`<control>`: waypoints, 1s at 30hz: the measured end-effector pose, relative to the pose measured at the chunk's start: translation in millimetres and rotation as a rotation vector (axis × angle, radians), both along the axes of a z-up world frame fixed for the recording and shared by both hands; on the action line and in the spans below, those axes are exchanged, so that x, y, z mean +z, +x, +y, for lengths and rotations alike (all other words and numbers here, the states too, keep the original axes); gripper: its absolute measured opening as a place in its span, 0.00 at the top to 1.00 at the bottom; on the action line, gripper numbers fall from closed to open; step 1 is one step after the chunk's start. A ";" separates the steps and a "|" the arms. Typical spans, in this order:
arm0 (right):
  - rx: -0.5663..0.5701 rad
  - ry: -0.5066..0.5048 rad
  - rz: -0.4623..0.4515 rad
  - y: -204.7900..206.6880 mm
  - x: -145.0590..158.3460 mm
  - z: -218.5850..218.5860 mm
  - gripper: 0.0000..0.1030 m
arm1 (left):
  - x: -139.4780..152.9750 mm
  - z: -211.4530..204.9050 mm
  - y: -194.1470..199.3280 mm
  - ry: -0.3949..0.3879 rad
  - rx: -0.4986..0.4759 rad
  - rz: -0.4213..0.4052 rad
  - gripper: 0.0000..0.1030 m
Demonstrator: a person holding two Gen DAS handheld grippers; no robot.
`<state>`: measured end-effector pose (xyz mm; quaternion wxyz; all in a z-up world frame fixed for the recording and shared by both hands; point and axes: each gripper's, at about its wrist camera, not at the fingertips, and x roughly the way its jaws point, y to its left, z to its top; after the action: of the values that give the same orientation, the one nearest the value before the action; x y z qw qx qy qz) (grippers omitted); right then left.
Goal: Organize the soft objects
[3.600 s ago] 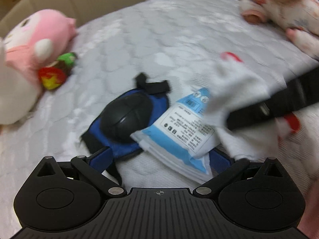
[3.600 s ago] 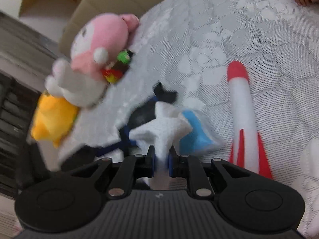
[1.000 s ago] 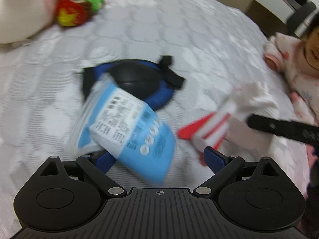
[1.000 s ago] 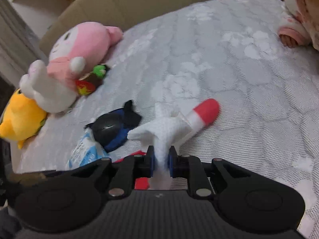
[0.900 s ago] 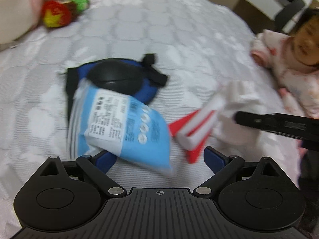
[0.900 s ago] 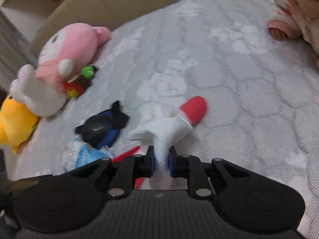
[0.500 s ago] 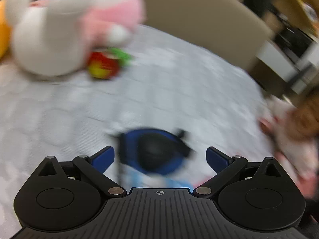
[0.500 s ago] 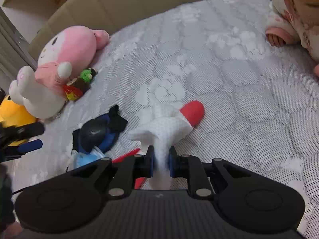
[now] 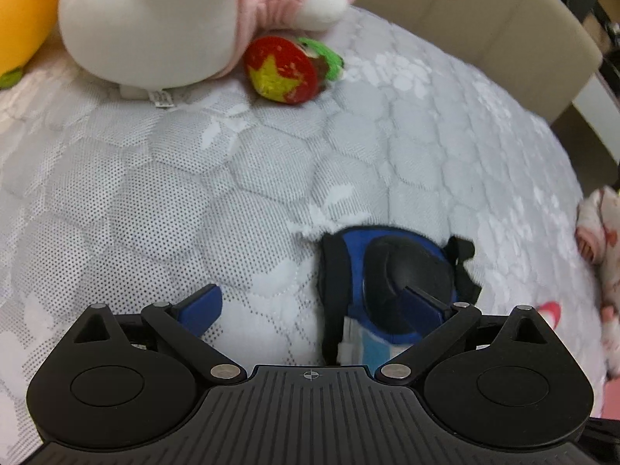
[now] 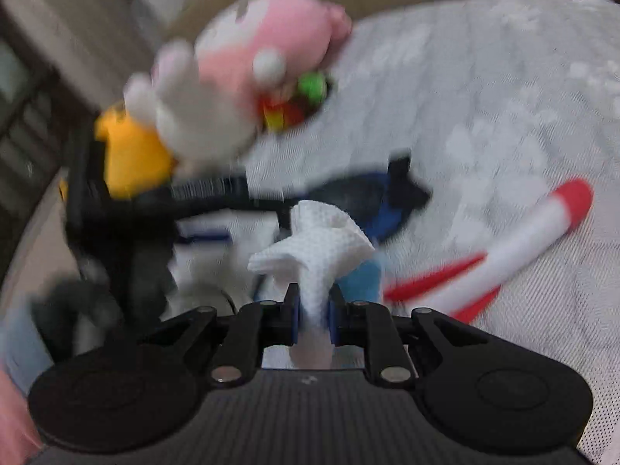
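On the bed (image 9: 155,178), the left hand-held gripper (image 9: 310,302) gapes over a knee pad (image 9: 391,271).
The right hand-held gripper (image 10: 312,306) pinches a white tissue (image 10: 317,244); no lettering is legible.

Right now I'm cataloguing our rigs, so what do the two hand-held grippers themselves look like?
Both look alike. The left hand-held gripper has a black ribbed body, two rounded black lobes with circular insets, black linkage arms with silver pivot screws, blue finger pads and a small crosshair mark at centre. The right hand-held gripper matches it, though its centre mark is blurred. No cables or sleeves show clearly.
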<state>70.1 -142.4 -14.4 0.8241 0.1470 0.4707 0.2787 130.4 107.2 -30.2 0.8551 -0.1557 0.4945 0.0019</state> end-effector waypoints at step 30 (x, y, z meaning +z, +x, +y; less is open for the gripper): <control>-0.116 0.212 0.091 109.0 -0.9 -30.6 0.83 | -1.3 -63.1 32.5 0.210 -0.154 0.010 0.02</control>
<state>179.2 -173.0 -15.3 0.7964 0.2726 0.4665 0.2719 162.9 44.1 -31.4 0.8619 -0.0267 0.5063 -0.0115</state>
